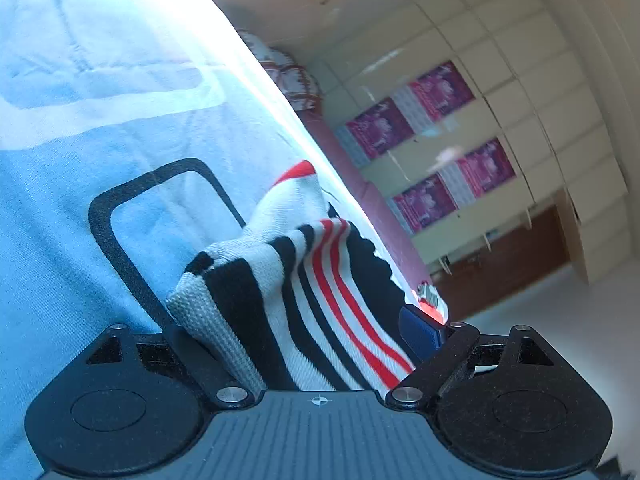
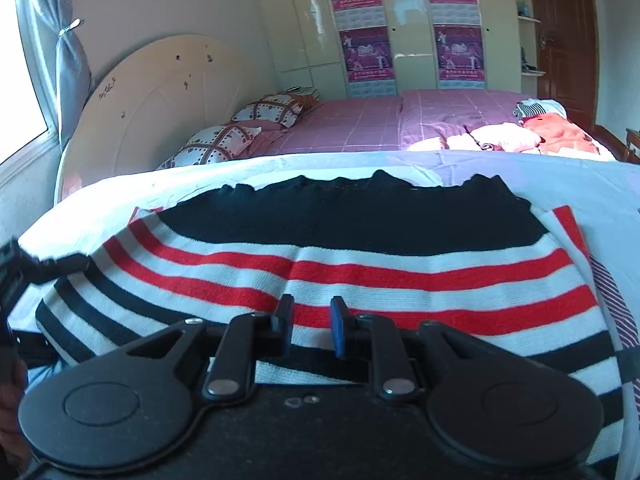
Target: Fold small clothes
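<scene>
A small striped knit garment, white with red and black stripes and a black scalloped hem, lies on a pale blue cloth. My right gripper hovers just over the garment's near side, jaws a narrow gap apart with nothing between them. My left gripper is shut on a bunched fold of the striped garment, lifted off a light blue printed cloth; its fingers are mostly hidden by fabric. The left gripper shows at the far left of the right wrist view, at the garment's left edge.
A bed with a purple checked sheet lies behind, with patterned pillows and a pile of clothes at its right. A white round headboard, wardrobe with posters and a brown door stand behind.
</scene>
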### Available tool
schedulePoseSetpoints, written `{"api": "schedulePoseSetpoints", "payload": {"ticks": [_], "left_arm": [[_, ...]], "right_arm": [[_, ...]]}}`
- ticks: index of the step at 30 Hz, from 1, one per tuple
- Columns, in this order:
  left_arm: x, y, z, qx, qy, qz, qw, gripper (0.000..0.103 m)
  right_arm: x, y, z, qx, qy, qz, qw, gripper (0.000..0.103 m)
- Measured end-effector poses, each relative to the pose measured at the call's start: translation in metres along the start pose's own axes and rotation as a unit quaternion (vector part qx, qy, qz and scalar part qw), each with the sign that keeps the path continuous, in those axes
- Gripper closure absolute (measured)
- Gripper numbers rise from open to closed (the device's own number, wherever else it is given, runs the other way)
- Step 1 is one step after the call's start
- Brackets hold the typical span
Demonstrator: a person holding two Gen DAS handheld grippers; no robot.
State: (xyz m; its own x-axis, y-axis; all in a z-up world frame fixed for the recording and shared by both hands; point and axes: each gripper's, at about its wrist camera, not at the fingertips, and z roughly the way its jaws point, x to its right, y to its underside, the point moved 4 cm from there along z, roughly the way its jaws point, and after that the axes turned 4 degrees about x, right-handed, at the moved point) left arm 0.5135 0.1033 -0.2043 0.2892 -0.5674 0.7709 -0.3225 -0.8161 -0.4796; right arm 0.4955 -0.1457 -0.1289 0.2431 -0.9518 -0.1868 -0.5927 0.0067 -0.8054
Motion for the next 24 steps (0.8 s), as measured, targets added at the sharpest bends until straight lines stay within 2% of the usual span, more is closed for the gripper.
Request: {"api": "schedulePoseSetpoints", "payload": {"ticks": [3, 5, 7, 9, 13, 15, 24], "left_arm": [[0.003, -0.001, 0.009, -0.001, -0.015, 0.008, 0.9999, 0.019], [-0.001, -0.001, 0.012, 0.003, -0.033, 0.005, 0.9994, 0.034], [-0.014, -0.003, 0.014, 0.010, -0.049, -0.027, 0.9984, 0.067], [-0.028, -0.005, 0.014, 0.008, -0.044, -0.048, 0.9978, 0.077], [-0.032, -0.005, 0.014, 0.008, -0.038, -0.025, 0.9990, 0.079], [-0.031, -0.005, 0.015, 0.005, -0.036, -0.024, 0.9990, 0.079], [-0.037, -0.007, 0.015, 0.007, -0.014, -0.024, 0.9996, 0.083]], "right_arm": [[-0.002, 0.003, 0.007, -0.011, 0.004, -0.007, 1.000, 0.082], [-0.003, 0.002, 0.006, -0.004, -0.003, -0.001, 1.000, 0.081], [-0.006, 0.002, 0.007, -0.007, -0.007, -0.007, 1.000, 0.081], [-0.007, 0.003, 0.011, -0.013, -0.007, -0.015, 1.000, 0.081], [-0.007, 0.000, 0.012, 0.001, -0.024, -0.013, 1.000, 0.081], [-0.008, 0.005, 0.019, -0.013, -0.018, -0.029, 0.999, 0.083], [-0.008, 0.009, 0.020, -0.003, -0.021, -0.060, 0.998, 0.083]]}}
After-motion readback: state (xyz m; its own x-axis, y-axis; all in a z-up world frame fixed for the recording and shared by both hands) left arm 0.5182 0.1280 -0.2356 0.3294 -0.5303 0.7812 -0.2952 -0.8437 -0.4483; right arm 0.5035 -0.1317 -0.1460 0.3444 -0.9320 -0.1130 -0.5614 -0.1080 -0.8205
